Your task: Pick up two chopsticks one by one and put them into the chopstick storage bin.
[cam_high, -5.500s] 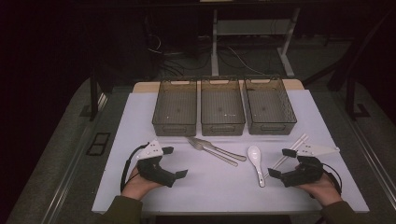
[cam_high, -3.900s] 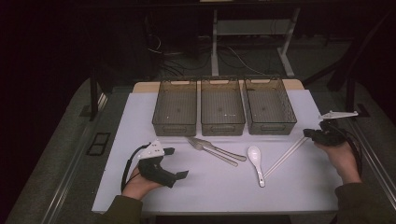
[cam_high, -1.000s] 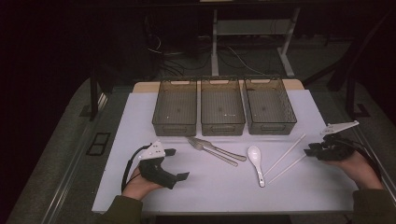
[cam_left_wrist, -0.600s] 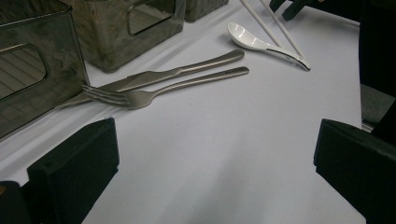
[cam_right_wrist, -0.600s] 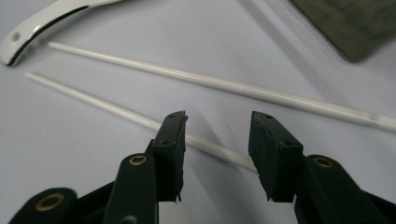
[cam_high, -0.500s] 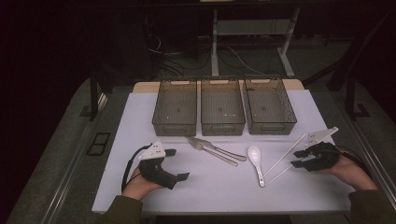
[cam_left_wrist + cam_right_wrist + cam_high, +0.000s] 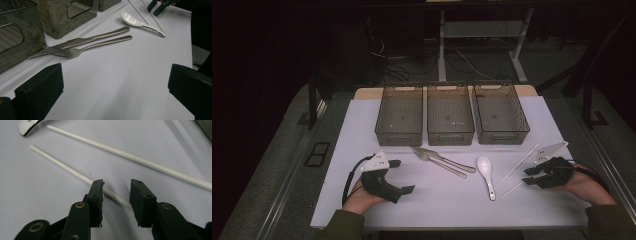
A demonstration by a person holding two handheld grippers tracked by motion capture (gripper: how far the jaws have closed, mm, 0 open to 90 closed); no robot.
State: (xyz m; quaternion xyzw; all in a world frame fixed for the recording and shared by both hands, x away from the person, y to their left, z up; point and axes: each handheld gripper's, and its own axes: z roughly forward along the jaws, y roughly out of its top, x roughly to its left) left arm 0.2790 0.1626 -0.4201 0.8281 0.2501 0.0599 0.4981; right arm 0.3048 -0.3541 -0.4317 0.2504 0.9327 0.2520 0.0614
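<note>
**Right gripper's fingers straddle a white chopstick on the bench**

The bench [image 7: 362, 130], covered in white, carries three clear plastic bins [image 7: 450, 114] in a row at its far side, each touching or just beside the next. In front of the middle bin lie a metal fork [image 7: 82, 50] and a metal knife [image 7: 95, 38], side by side and touching. A white ceramic spoon [image 7: 485, 170] lies to their right, its bowl toward the bins.

Two white chopsticks lie to the right of the spoon, slanting away from it. The near chopstick [image 7: 75, 173] passes between the fingers [image 7: 96, 195] of the right gripper [image 7: 116, 188], which sits low over the bench at the right edge. Its jaws have just been closing, with this chopstick in the gap; the pads still stand apart from it, so nothing is grasped. The far chopstick [image 7: 140, 160] lies free beyond the fingertips.

The left gripper [image 7: 399, 176] rests on the bench at the left, its fingers released and spread wide over bare surface, well apart from the cutlery.
</note>
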